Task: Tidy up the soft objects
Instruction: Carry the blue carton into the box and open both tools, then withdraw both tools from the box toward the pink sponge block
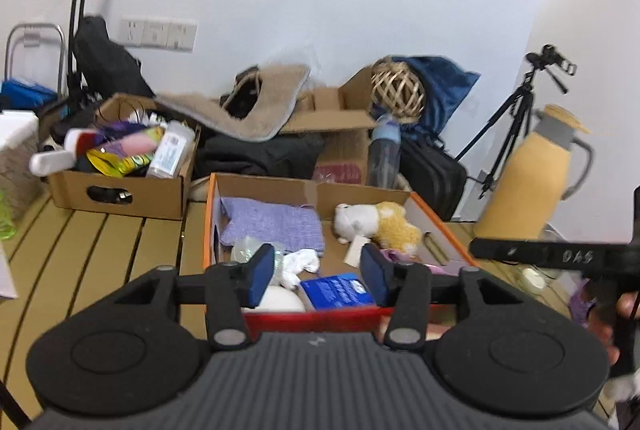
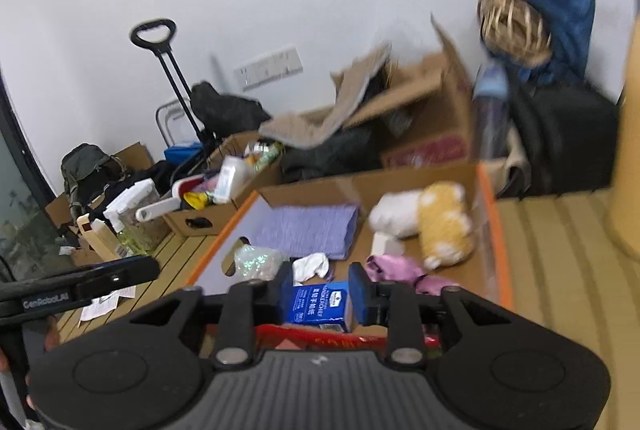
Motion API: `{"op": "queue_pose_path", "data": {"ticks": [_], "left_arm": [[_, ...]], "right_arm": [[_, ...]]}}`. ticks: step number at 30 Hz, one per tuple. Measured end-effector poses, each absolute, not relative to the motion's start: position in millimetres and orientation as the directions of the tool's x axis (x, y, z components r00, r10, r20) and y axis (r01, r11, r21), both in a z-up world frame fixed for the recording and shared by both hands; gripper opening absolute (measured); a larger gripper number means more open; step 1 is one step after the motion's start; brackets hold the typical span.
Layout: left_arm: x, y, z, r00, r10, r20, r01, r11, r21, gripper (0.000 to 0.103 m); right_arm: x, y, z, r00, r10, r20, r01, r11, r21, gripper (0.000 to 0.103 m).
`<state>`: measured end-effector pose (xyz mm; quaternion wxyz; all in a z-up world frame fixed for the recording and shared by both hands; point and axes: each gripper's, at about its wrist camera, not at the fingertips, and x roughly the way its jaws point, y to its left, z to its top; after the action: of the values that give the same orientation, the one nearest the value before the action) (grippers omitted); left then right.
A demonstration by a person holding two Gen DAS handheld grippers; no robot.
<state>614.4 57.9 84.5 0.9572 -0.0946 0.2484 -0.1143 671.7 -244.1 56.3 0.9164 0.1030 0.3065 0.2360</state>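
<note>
An orange-edged cardboard box on the slatted table holds soft things: a purple knitted cloth, a white-and-yellow plush toy, a white sock, a pink cloth, a shiny crumpled bag and a blue tissue pack. My left gripper is open and empty above the box's near end. My right gripper is open and empty; the tissue pack shows between its fingers, below them. The box and plush toy also show in the right wrist view.
A second cardboard box with bottles and packets stands at the left. Behind lie a beige mat, black bags, an open carton, a wicker ball and a water bottle. A yellow jug and a tripod stand at the right.
</note>
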Motion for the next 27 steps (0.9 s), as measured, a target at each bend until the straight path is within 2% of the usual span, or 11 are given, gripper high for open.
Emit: {"op": "queue_pose_path", "data": {"ticks": [7,9,12,16,21,24,27], "left_arm": [[532,32,111,0.867,-0.337,-0.367,0.262,0.935,-0.240,0.055],[509,28,116,0.884,-0.317,-0.343,0.254,0.943,-0.216,0.056],[459,31,109,0.911,-0.285,-0.299,0.232,0.952,-0.201,0.061],[382,37,84,0.921,-0.295,-0.256,0.241,0.945,-0.223,0.071],[322,36,49,0.909,-0.273,-0.316,0.208,0.952,-0.223,0.073],[318,36,42,0.899,-0.262,-0.350,0.196,0.957,-0.214,0.073],[321,33,43,0.904,-0.255,-0.344,0.193,0.960,-0.204,0.074]], "right_arm": [[585,-264,101,0.758,0.471,-0.451,-0.394,0.882,0.259,0.039],[558,-267,107,0.777,0.461,-0.430,-0.395,0.888,0.238,0.044],[508,-274,98,0.788,0.454,-0.416,-0.387,0.890,0.239,0.053],[435,-286,66,0.758,0.515,-0.401,-0.407,0.853,0.327,0.055],[359,-285,31,0.765,0.490,-0.418,-0.358,0.863,0.356,0.059],[345,-283,23,0.751,0.498,-0.434,-0.360,0.859,0.364,0.060],[346,-284,22,0.769,0.463,-0.440,-0.334,0.879,0.341,0.060]]}}
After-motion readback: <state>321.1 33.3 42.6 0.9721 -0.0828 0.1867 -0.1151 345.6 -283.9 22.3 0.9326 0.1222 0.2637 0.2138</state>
